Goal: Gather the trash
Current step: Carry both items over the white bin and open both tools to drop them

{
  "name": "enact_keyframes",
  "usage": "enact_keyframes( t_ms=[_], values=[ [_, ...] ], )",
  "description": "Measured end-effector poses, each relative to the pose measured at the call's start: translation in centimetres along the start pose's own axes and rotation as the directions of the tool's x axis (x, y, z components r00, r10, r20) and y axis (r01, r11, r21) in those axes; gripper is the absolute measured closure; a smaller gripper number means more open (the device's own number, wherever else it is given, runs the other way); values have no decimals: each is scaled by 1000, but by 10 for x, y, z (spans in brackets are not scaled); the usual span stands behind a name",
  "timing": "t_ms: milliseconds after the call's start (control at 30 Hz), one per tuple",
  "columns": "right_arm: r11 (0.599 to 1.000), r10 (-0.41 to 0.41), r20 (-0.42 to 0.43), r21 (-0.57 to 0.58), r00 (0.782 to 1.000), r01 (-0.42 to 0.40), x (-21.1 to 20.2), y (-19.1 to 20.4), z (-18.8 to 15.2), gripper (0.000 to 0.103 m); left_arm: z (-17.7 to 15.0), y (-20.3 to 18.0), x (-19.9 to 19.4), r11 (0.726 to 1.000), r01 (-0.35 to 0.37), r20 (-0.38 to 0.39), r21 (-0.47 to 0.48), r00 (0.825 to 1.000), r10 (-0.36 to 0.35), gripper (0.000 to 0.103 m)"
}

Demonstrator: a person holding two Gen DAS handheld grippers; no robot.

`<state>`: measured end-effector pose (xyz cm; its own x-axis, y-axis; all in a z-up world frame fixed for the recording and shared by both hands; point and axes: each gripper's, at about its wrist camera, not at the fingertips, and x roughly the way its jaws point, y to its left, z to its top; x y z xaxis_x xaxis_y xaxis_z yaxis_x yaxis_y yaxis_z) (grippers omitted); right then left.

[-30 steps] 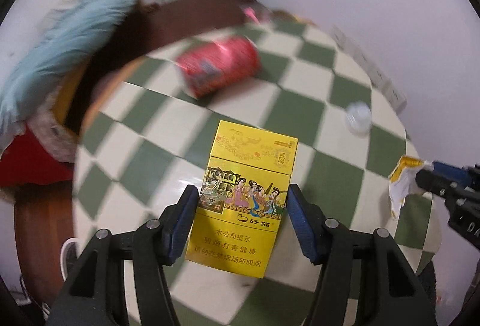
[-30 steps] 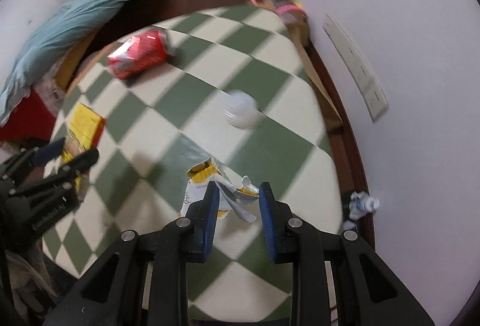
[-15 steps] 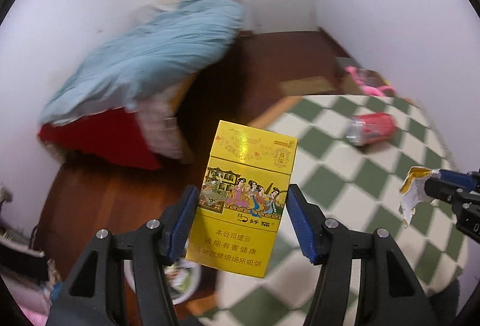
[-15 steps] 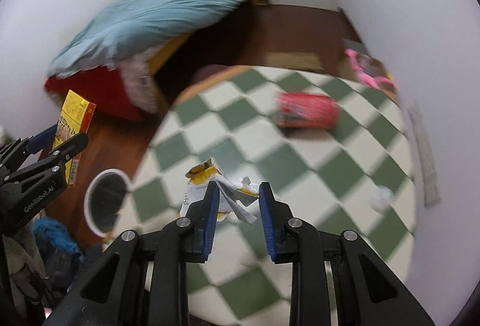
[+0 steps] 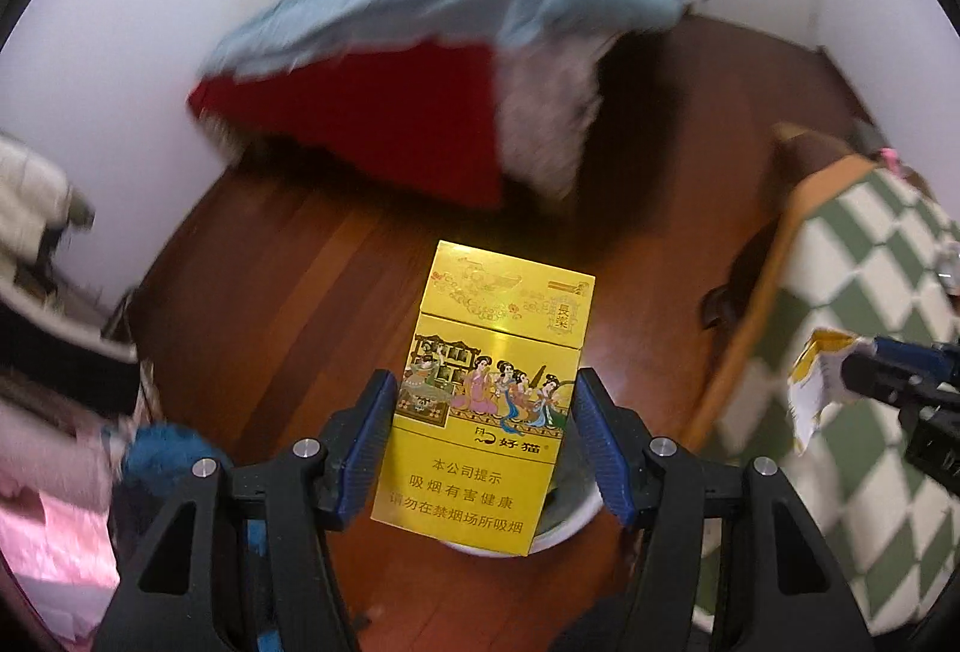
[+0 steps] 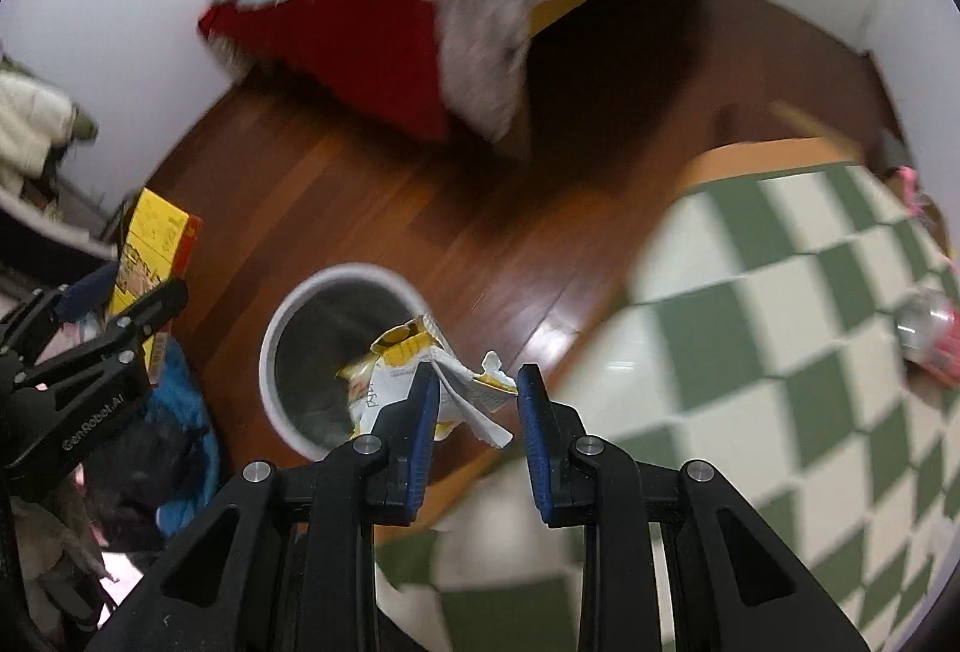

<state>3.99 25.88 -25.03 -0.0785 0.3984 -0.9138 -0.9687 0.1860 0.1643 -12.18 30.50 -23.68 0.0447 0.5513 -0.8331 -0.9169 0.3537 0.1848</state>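
The bin (image 6: pixel 336 352) sits on the floor, just ahead of and below the right tool (image 6: pixel 471 400), which is closed on one torn wrapper (image 6: pixel 420 370) hanging over the bin's mouth, so this tool looks closer for the drop. The left tool (image 5: pixel 483 436) grips one yellow box (image 5: pixel 486 400), standing tall, with the bin rim (image 5: pixel 570 523) peeking out under it. One red can (image 6: pixel 927 331) lies far right on the checkered tabletop (image 6: pixel 780 352).

The bin (image 6: pixel 336 352) stood on the floor (image 6: pixel 420 208) off the counter (image 6: pixel 780 328) edge, the bed (image 6: pixel 384 46) apparently behind it.
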Motion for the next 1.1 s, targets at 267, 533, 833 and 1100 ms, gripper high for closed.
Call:
enact_keyframes(
  t_ms=[267,533,833,1100],
  values=[
    [998,18,-199,-56,980,-30,126,59,14,75,-20,58,91,988,31,-167,-152,984,-56,46],
    [993,-15,-309,-116,951,-22,204,75,7,74,-32,69,136,987,2,-254,-162,966,-44,44],
    [985,-52,-319,-170,946,-3,216,88,6,23,-43,87,137,985,-77,-277,-153,960,32,5],
    [980,-84,-278,-196,957,29,190,94,9,4,-41,93,118,983,-100,-243,-152,968,61,4]
  ],
)
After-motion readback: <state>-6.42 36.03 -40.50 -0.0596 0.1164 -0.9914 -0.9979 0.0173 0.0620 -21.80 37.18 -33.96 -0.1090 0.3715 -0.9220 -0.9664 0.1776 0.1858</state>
